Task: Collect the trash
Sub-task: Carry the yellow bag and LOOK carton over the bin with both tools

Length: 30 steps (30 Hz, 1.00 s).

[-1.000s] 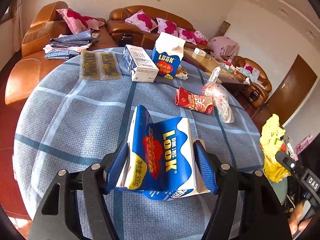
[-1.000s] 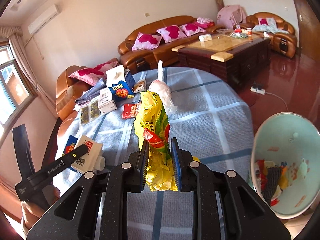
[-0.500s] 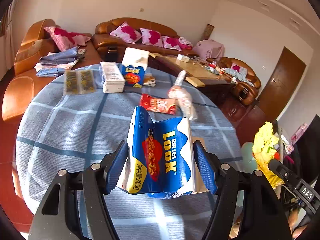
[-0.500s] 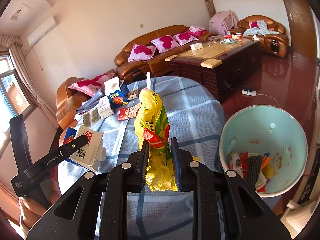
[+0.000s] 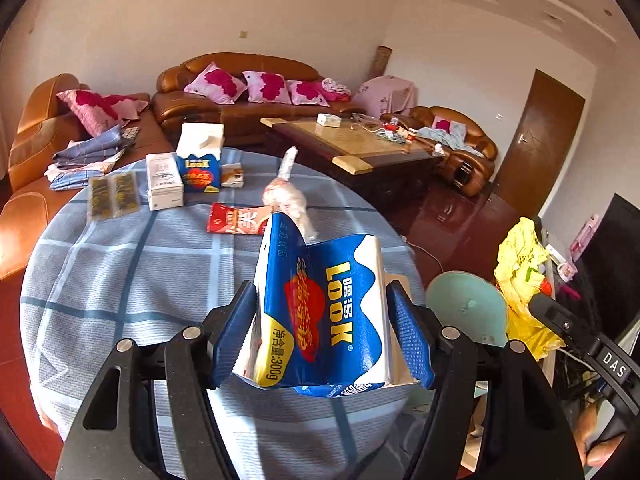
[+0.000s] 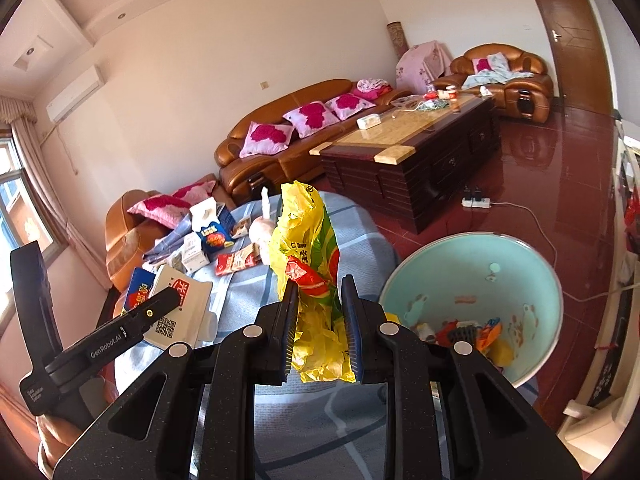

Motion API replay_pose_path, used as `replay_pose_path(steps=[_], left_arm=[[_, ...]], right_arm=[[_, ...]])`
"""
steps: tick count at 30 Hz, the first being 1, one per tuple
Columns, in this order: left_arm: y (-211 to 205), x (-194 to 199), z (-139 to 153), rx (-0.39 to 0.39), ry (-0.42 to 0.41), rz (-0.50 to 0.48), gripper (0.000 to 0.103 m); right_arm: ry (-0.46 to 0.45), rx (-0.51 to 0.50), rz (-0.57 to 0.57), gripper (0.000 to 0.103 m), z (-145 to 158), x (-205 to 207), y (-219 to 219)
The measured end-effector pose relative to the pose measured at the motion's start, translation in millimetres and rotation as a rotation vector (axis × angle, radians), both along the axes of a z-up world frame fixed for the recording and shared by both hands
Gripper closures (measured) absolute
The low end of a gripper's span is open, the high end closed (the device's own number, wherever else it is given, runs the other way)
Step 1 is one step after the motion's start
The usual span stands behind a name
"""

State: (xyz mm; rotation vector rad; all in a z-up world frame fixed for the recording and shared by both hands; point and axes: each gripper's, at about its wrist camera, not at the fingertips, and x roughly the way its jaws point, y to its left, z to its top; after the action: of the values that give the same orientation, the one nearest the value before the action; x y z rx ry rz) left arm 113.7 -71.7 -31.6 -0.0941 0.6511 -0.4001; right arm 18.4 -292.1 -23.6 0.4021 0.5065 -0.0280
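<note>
My left gripper is shut on a blue and white LOOK milk carton and holds it above the near edge of the round table. My right gripper is shut on a crumpled yellow plastic bag and holds it just left of the light green trash bin, which has several pieces of trash inside. The bin also shows in the left wrist view, right of the carton. The yellow bag shows there too.
On the blue checked tablecloth lie a red wrapper, a clear plastic bag, a second LOOK carton, a white box and flat packets. Brown sofas and a wooden coffee table stand behind.
Both grippers have risen and moved right toward the bin with their loads. The bin now fills more of the right wrist view and has come into the left wrist view.
</note>
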Motion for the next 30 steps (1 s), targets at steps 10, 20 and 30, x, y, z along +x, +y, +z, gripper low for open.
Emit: replay_pose_path(steps=[10, 20, 30], left_arm=[[-58, -9, 7, 0.040, -0.029, -0.083, 0.037], [-115, -13, 10, 0.063, -0.051, -0.165, 0.037], [-158, -14, -2, 0.085, -0.024, -0.223, 0.037]], right_arm=[[-0.028, 0.019, -0.105, 0.080, 3, -18, -41], [0.013, 0.055, -0.199, 0.080, -16, -20, -81], [0.061, 0.059, -0.262, 0.080, -34, -18, -102]])
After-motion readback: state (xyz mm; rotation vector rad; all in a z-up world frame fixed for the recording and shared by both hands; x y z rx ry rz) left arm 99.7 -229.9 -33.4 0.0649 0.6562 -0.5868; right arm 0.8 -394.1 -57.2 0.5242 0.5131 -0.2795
